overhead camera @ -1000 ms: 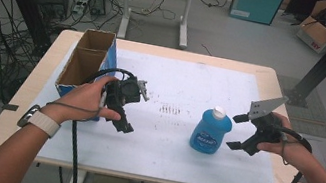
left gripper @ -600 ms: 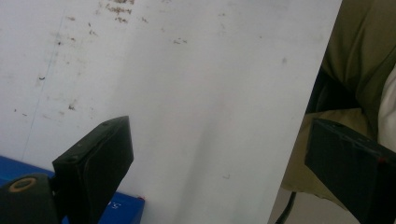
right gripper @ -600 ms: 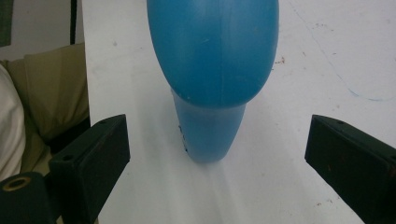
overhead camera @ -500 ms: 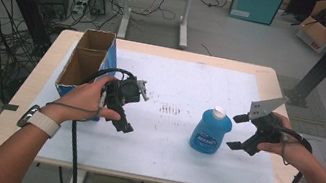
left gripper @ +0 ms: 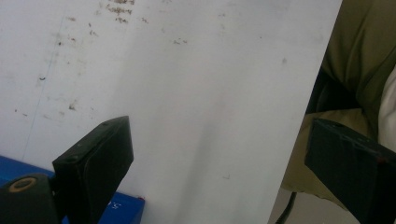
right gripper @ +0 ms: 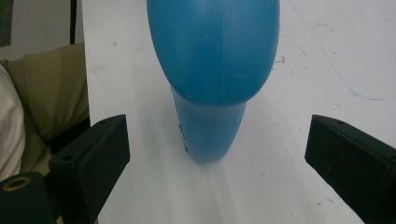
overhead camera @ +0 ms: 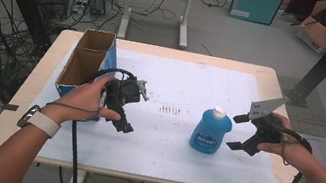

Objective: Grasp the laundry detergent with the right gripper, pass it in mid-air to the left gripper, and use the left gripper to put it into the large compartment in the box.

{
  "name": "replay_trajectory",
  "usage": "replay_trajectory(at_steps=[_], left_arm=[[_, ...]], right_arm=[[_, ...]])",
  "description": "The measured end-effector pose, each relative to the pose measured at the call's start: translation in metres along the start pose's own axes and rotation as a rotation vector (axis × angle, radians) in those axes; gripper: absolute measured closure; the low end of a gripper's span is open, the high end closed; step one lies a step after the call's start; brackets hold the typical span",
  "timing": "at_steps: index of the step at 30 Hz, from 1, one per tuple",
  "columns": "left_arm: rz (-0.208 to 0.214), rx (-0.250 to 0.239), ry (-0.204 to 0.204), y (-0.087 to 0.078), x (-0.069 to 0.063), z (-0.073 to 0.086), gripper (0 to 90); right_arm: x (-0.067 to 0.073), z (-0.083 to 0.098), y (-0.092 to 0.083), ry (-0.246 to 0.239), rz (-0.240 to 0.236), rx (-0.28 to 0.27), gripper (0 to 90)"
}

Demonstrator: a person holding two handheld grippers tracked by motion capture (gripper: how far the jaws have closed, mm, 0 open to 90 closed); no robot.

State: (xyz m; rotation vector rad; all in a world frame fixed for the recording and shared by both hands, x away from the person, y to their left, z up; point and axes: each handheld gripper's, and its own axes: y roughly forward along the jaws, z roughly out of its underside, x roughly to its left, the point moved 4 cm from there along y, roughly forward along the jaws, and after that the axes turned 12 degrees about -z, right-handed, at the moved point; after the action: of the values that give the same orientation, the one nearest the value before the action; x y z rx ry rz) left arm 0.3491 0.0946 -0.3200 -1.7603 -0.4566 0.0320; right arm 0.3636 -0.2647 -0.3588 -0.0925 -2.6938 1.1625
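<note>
A blue bottle (overhead camera: 210,134) with a white cap stands upright on the white table top (overhead camera: 187,85), right of the middle. My right gripper (overhead camera: 237,132) is just to the right of it, jaws open and aimed at the bottle without touching it. In the right gripper view the bottle (right gripper: 215,56) sits a little ahead of the right gripper (right gripper: 215,161), and the gap between the jaws is bare. My left gripper (overhead camera: 119,120) is held left of the middle, beside the box. In the left gripper view the left gripper (left gripper: 219,158) is open over bare table.
An open cardboard box (overhead camera: 86,60) with blue sides stands at the table's left, next to my left hand; its blue corner (left gripper: 126,207) shows in the left gripper view. The person's legs (left gripper: 364,51) are past the near table edge. Desks, cables and boxes surround the table.
</note>
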Motion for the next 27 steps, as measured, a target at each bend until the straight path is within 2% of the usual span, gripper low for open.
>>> replay_trajectory(at_steps=[16, 27], left_arm=[[0.001, 0.001, 0.0, 0.0005, 0.0002, 0.0001, 8.4], [-0.001, -0.005, -0.005, 0.0021, 0.0005, 0.0005, 8.4]], right_arm=[[-0.0002, -0.0001, 0.0003, 0.0, -0.004, 0.005, 6.4], [-0.003, 0.002, 0.0026, -0.003, 0.016, -0.018, 5.7]])
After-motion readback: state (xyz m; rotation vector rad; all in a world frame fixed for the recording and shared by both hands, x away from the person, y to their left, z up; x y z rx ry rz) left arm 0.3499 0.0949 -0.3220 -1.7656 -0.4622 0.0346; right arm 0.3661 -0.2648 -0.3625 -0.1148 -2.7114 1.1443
